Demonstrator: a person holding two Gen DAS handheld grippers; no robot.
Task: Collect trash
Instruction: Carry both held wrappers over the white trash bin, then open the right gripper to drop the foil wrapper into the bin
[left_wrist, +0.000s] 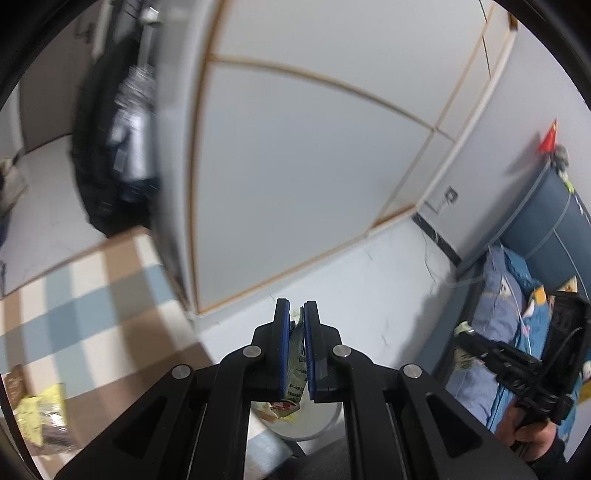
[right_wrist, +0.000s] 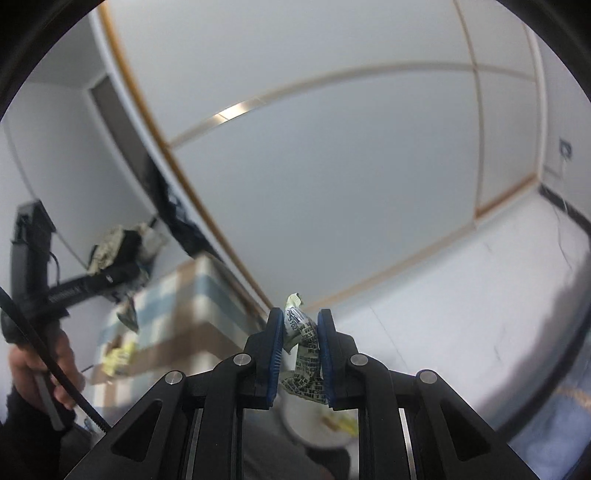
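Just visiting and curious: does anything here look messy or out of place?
Yes. Crumpled yellow wrappers still lie loose on the checked tabletop. Each gripper pinches a scrunched wrapper: the left gripper a thin one, the right gripper a printed one. Both views are motion-blurred.

Crinkled printed foil-like wrapper (right_wrist: 304, 354) in the right tool (right_wrist: 300, 345), whose matt black plastic carries ribbed blue pads (right_wrist: 276, 354).

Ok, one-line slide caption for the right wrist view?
Right gripper shut on a crumpled printed wrapper, above a white round bin.
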